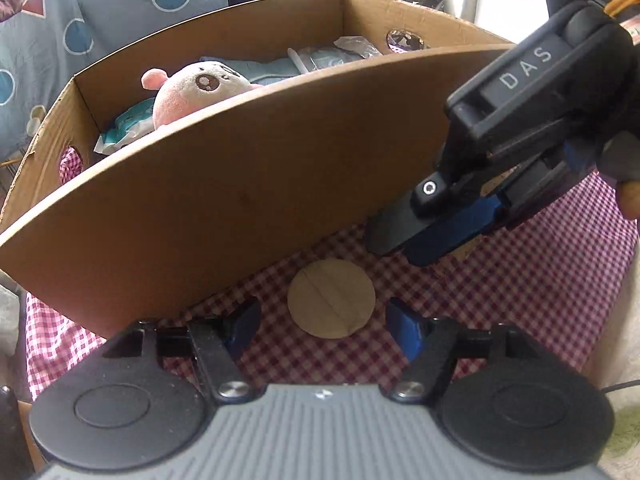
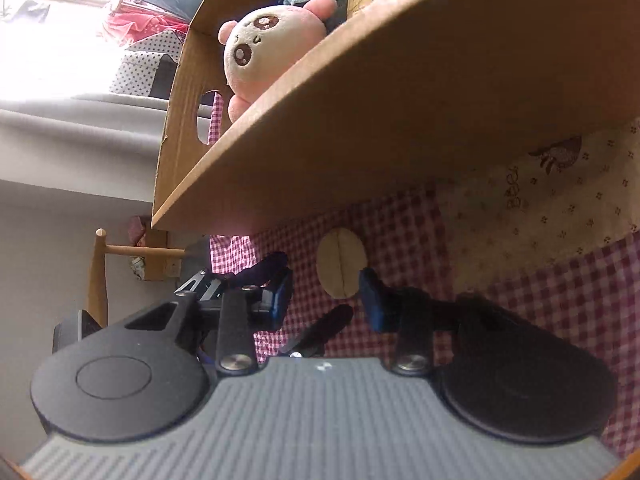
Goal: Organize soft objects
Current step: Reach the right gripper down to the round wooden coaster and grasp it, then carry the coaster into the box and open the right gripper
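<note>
On the red-and-white checked cloth (image 1: pixel 500 280) covering the desk, just in front of the brown cardboard box (image 1: pixel 240 184), lay a flat round beige felt-like pad (image 1: pixel 331 299) with a seam across it. Pad was apart from the box wall, near it. Left gripper (image 1: pixel 324 326) was spread wide, blue-padded fingers flanking the pad on both sides, no contact visible. Right gripper (image 2: pixel 326 294) was also open, empty, fingers straddling the pad's near edge in its own view; from the left wrist view it hung low beside the box front, tips pointed at the cloth just past the pad. Inside the box: pink-and-cream plush toy with embroidered face (image 1: pixel 192 90), light blue folded cloth (image 1: pixel 272 68), some plastic-wrapped packs (image 1: pixel 120 132).

Judgement: pad likely the next soft item to go into the box. Looked thin, light, floppy; lying flush on cloth, so hard to get under. Best to pinch at one rim edge, fingers angled down, maybe catching a little cloth. Risk: grabbing the checked cloth along with it, or pad folding along the seam and slipping out. No crush concern.
</note>
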A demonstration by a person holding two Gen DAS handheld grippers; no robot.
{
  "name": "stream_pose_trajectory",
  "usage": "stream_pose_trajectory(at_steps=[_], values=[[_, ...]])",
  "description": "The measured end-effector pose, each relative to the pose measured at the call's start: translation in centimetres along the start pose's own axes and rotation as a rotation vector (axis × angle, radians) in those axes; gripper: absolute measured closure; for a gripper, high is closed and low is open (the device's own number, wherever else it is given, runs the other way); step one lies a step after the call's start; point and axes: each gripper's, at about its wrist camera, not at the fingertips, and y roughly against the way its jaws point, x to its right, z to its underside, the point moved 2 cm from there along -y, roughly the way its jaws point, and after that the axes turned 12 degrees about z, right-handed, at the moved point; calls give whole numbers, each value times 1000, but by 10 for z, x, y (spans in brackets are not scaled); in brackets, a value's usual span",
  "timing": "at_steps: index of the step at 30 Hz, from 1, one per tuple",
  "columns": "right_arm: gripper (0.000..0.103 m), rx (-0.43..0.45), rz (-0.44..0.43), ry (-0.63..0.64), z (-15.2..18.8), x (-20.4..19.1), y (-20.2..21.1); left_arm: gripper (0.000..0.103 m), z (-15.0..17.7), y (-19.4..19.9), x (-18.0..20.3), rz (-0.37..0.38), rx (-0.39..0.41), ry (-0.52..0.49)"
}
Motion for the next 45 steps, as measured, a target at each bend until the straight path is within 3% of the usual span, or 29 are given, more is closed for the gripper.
stream_pose_trajectory(at_steps=[3, 5, 8, 11, 17, 21, 25, 29, 32, 36, 39, 41, 43, 45], values=[[67, 16, 8, 2, -3, -1, -9, 47, 3, -9, 2, -29, -24, -24], [66, 17, 13, 4, -4, -2, -13, 56, 5, -9, 0, -9, -9, -6], [65, 11, 35, 10, -3, -4, -23, 59, 8, -6, -10, 29, 12, 53], [65, -11, 41, 6, -2, -6, -36, 60, 11, -3, -20, 27, 36, 81], [68, -15, 9, 4, -1, -19, -54, 60, 16, 8, -50, 155, 72, 192], [70, -3, -25, -12, -3, -26, -66, 60, 21, 13, -53, 191, 90, 209], [93, 32, 3, 16, -2, -34, -77, 60, 18, 9, -50, 184, 97, 201], [98, 49, 23, 69, 7, -46, -70, 59, 16, 14, -50, 198, 87, 230], [98, 79, -2, 140, 16, -66, -47, 59, 15, 36, -49, 222, 124, 244], [98, 142, -64, 244, 23, -97, -2, 55, 2, 88, -40, 254, 235, 223], [98, 210, -86, 320, 16, -118, 34, 44, -13, 115, -38, 266, 322, 217], [98, 256, -66, 354, 3, -126, 49, 31, -26, 125, -39, 257, 381, 213], [98, 280, -31, 367, -17, -123, 66, 28, -35, 128, -41, 211, 427, 216], [98, 286, 8, 370, -34, -123, 69, 24, -39, 124, -45, 174, 425, 240]])
